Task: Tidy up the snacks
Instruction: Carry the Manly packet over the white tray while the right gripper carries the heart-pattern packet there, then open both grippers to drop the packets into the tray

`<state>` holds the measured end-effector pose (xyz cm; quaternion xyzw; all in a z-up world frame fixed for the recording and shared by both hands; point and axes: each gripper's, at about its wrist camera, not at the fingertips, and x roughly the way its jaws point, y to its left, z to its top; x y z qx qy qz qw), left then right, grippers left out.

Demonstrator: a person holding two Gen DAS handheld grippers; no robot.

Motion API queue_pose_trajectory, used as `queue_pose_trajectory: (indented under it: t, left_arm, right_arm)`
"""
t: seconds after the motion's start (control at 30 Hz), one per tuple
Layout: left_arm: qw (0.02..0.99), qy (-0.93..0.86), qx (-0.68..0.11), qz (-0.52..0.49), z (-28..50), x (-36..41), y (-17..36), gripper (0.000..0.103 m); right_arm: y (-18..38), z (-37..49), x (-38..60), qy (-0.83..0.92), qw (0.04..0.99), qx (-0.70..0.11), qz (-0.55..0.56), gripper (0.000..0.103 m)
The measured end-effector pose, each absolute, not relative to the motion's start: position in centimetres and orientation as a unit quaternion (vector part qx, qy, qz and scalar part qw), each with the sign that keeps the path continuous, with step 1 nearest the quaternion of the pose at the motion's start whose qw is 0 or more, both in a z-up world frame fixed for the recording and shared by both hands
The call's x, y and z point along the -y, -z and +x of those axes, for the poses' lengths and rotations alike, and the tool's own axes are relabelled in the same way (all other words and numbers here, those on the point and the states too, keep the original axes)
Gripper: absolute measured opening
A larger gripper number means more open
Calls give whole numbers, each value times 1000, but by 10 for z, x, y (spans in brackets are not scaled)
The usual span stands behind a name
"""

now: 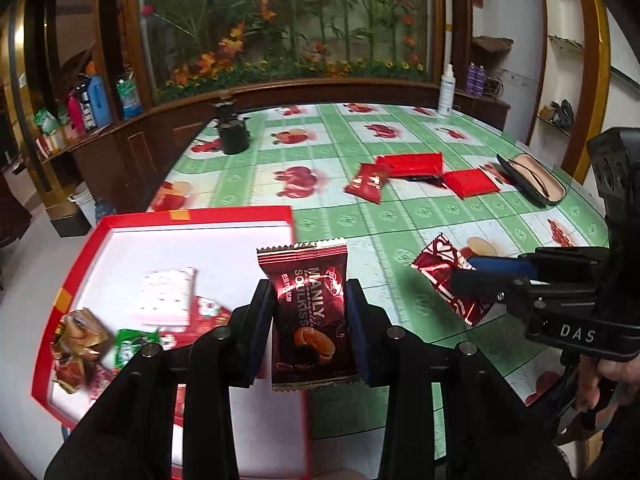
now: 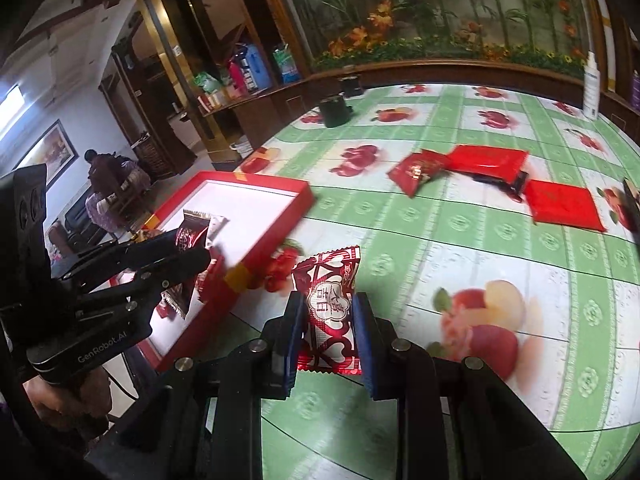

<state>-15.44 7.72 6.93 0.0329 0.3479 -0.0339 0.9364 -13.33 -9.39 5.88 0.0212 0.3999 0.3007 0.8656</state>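
My left gripper (image 1: 309, 322) is shut on a dark red Manly Soulkiss cake packet (image 1: 310, 316) and holds it above the right edge of the red box (image 1: 200, 216), which has a white floor. Several wrapped snacks (image 1: 120, 332) lie in the box's left part. My right gripper (image 2: 327, 326) is shut on a red and white heart-patterned packet (image 2: 330, 312) above the tablecloth, right of the box (image 2: 276, 244). The right gripper also shows in the left wrist view (image 1: 468, 276), and the left gripper shows in the right wrist view (image 2: 188, 256).
Red snack packets (image 1: 416, 164) (image 2: 488, 162) lie further back on the green fruit-print tablecloth (image 1: 400, 216). A glasses case (image 1: 530, 178) lies at the right. A black pot (image 1: 234, 132) and a white bottle (image 1: 446, 90) stand near the far edge.
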Motion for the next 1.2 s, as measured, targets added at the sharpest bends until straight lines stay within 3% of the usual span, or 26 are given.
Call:
queue_pose_trajectory:
  t: [0.9, 1.03, 1.13, 1.2]
  left_arm:
    - [927, -101, -358, -46, -159, -196, -49, 34]
    - [921, -141, -360, -54, -160, -217, -49, 36]
    - [918, -158, -357, -64, -162, -226, -49, 48]
    - [919, -156, -355, -68, -161, -228, -50, 50]
  right_arm:
    - [-53, -130, -46, -401, 825, -397, -16, 25]
    - [-56, -132, -69, -426, 822, -377, -11, 29]
    - [-61, -133, -74, -441, 820, -366, 0, 58]
    - [-62, -134, -70, -441, 824, -355, 2, 58]
